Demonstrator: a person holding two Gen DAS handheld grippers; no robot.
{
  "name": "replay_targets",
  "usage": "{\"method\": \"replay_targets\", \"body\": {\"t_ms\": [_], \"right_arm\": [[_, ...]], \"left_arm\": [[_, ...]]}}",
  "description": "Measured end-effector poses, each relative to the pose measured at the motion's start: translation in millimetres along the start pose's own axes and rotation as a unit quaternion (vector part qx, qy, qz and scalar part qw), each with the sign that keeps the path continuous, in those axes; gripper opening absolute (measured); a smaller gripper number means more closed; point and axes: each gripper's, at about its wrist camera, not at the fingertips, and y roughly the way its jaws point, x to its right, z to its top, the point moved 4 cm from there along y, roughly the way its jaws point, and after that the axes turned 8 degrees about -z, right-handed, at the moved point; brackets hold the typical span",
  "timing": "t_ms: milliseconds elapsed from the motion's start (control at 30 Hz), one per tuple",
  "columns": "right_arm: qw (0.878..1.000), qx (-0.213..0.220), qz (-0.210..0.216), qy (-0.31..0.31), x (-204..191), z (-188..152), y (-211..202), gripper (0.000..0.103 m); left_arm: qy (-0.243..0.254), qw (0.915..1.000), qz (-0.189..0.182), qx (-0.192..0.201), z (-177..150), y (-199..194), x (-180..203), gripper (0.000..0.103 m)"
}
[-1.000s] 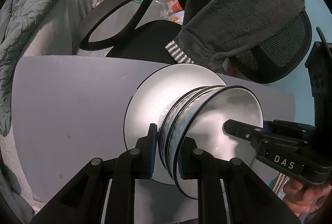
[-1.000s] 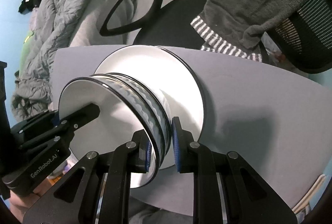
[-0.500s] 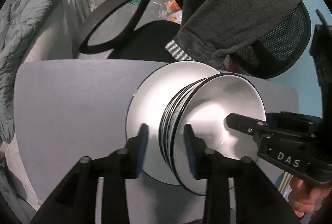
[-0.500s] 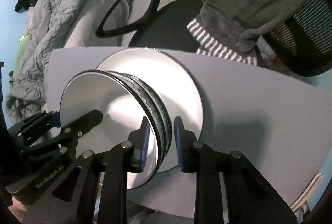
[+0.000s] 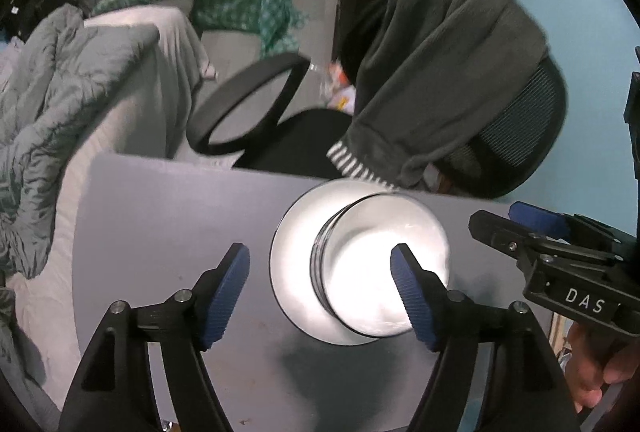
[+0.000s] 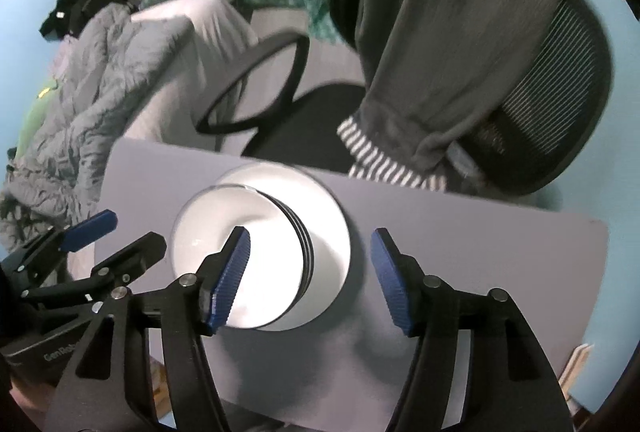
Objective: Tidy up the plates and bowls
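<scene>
Both grippers have let go of the bowl rims they were pinching a second ago and have lifted clear, so the stack of bowls [image 5: 376, 268] now sits by itself on the plate [image 5: 294, 264]. You have the bowls nested one inside another, roughly centred on the white plate, which rests on the grey table [image 5: 168, 232] toward its far edge, near the office chair [image 5: 304, 136]. That placement looks deliberate: widest piece at the bottom, smaller ones inside, so the pile stays steady and takes little room.

Your left gripper [image 5: 320, 292] hovers above the stack's left side with its jaws opening wide, and nothing is gripped; the bowls lie below, apart from the pads. Your right gripper [image 6: 308, 278] hangs over the stack's right side, its jaws also opening, likewise empty. Taking opposite rims probably kept the nested bowls level on the way down.

Beyond the table, a grey towel [image 6: 448, 44] hangs over the chair back, and a quilt [image 5: 48, 112] is heaped at far left
</scene>
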Motion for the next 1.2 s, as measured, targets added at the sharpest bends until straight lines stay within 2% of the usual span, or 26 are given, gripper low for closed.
{"method": "replay_targets", "body": {"t_ms": [100, 367, 467, 633, 733, 1067, 1200], "right_arm": [[1.000, 0.029, -0.011, -0.005, 1.3, 3.1, -29.1, 0.064], [0.996, 0.091, -0.024, -0.002, 6.0, 1.5, -94.5, 0.065], [0.994, 0.107, -0.032, 0.003, 6.4, -3.4, -111.7, 0.065], [0.992, 0.123, -0.030, 0.017, 7.5, -13.7, -130.1, 0.065], [0.990, 0.132, -0.036, 0.025, 8.9, -19.2, -136.4, 0.065], [0.989, 0.132, -0.028, 0.066, 9.7, -48.5, -146.8, 0.065], [0.987, 0.134, -0.032, 0.082, 12.9, -56.3, -150.6, 0.065]], "left_arm": [[0.006, 0.9997, -0.010, 0.019, 2.5, -22.4, 10.7, 0.080], [0.024, 0.9965, -0.030, 0.074, -2.0, -79.0, 36.4, 0.082], [0.030, 0.9948, -0.026, 0.093, -5.8, -96.7, 42.2, 0.085], [0.057, 0.9906, -0.017, 0.123, -11.4, -123.2, 52.9, 0.085], [0.061, 0.9881, -0.029, 0.138, -18.2, -136.1, 57.8, 0.086], [0.095, 0.9861, -0.029, 0.133, -39.9, -144.1, 64.5, 0.086], [0.092, 0.9864, -0.030, 0.133, -42.7, -148.8, 63.4, 0.086]]}}
